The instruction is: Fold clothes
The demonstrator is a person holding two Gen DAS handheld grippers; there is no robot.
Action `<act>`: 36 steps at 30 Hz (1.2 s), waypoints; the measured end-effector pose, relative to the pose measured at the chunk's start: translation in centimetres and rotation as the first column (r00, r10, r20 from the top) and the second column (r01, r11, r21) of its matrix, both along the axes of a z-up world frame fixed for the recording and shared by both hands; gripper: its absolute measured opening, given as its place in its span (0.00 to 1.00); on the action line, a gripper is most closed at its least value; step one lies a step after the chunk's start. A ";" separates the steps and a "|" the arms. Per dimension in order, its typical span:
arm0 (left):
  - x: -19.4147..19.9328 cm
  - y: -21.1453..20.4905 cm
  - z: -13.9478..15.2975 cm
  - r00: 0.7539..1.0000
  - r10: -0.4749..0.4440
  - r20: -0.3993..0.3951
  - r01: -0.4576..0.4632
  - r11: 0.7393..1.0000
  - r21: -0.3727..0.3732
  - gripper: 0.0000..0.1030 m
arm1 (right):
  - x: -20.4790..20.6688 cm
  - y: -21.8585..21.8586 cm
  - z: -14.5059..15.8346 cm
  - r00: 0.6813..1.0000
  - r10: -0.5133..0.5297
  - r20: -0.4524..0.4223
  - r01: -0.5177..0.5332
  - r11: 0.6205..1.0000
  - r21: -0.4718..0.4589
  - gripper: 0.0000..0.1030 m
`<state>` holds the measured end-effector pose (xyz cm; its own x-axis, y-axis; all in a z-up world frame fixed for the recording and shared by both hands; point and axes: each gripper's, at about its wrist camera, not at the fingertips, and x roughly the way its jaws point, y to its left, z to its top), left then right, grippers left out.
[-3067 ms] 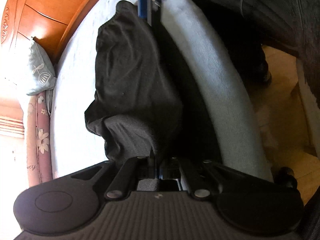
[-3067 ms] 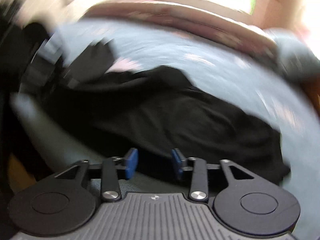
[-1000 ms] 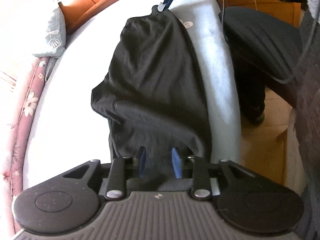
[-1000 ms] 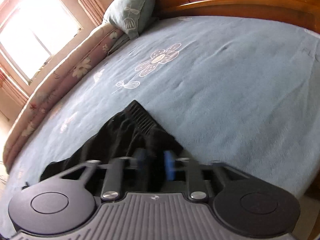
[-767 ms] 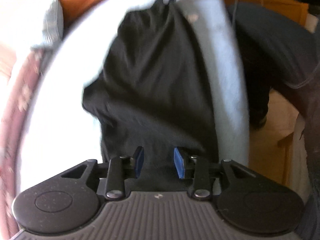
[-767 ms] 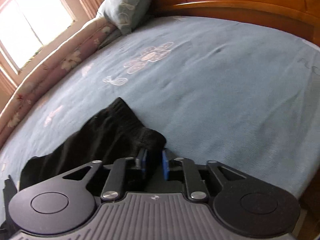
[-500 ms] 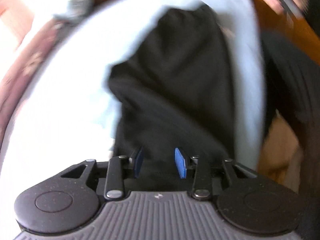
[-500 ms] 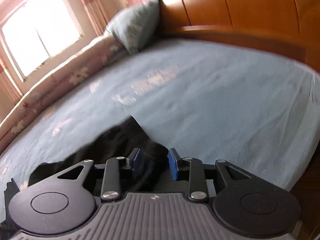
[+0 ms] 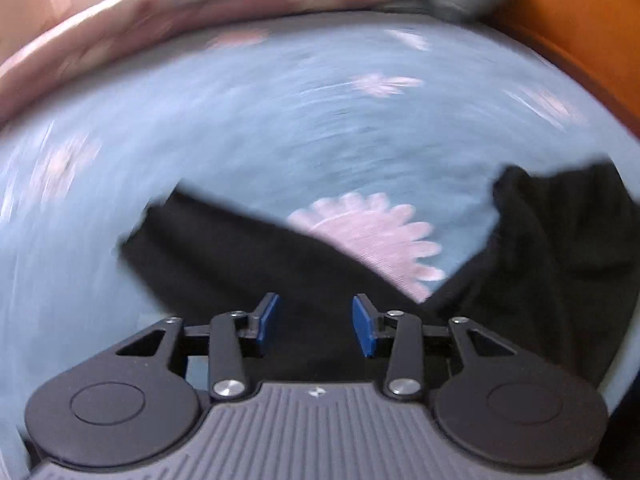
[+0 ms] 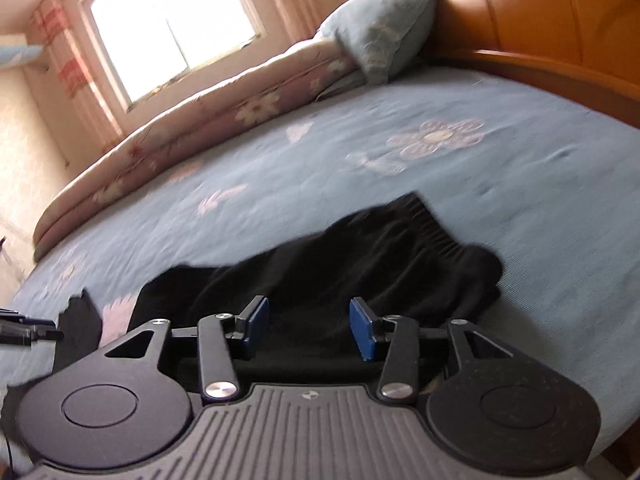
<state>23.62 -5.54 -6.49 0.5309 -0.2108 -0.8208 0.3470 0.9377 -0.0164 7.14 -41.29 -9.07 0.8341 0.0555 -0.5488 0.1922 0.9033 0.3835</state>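
Hovering with the left claw [image 9: 314, 322] spread wide and empty just above one leg of the black trousers [image 9: 248, 252], likely lining up a fresh grip for a fold. Holding the right claw [image 10: 306, 326] equally wide and empty over the same garment's waistband end, lying rumpled and not yet folded on the blue flowered bed [image 10: 540, 184], near its front edge.
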 end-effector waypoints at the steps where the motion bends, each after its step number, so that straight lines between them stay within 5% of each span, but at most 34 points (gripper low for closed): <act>1: -0.3 0.7 -0.1 1.000 0.018 -0.010 -0.018 0.999 -0.039 0.40 | 0.2 0.3 -0.2 1.000 0.015 -0.004 -0.015 1.000 0.003 0.49; 3: -1.3 0.6 -0.2 0.999 -0.035 -0.010 0.034 0.992 -0.118 0.41 | 0.4 1.0 -0.4 0.999 0.052 -0.004 -0.052 0.999 0.010 0.49; 5: -2.2 -0.6 0.2 0.991 -0.126 0.034 0.129 0.985 -0.111 0.41 | 0.6 2.0 -0.4 0.996 0.084 0.005 -0.084 0.996 0.005 0.49; 8: -2.9 -4.3 0.2 0.947 -0.304 0.100 0.310 0.949 -0.053 0.38 | 1.0 3.2 -0.4 0.991 0.130 0.010 -0.130 0.992 -0.006 0.49; 12: -2.4 -8.7 -1.6 0.888 -0.454 0.077 0.455 0.890 -0.004 0.34 | 1.5 4.1 -0.5 0.988 0.154 -0.002 -0.154 0.988 -0.019 0.50; 28: -0.1 -5.8 -4.0 0.921 -0.388 0.028 0.386 0.921 0.059 0.35 | 3.4 3.6 -0.2 0.985 0.174 0.011 -0.173 0.984 -0.030 0.56; 36: 0.2 -6.5 -2.8 0.930 -0.354 0.100 0.356 0.934 -0.010 0.36 | 10.4 9.6 2.5 0.912 0.408 0.047 -0.401 0.910 -0.109 0.56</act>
<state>23.80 -12.03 -9.30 0.4925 -0.4216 -0.7614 0.6582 0.7528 0.0090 17.58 -31.70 -6.61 0.7866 0.3462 -0.5114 -0.2205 0.9310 0.2910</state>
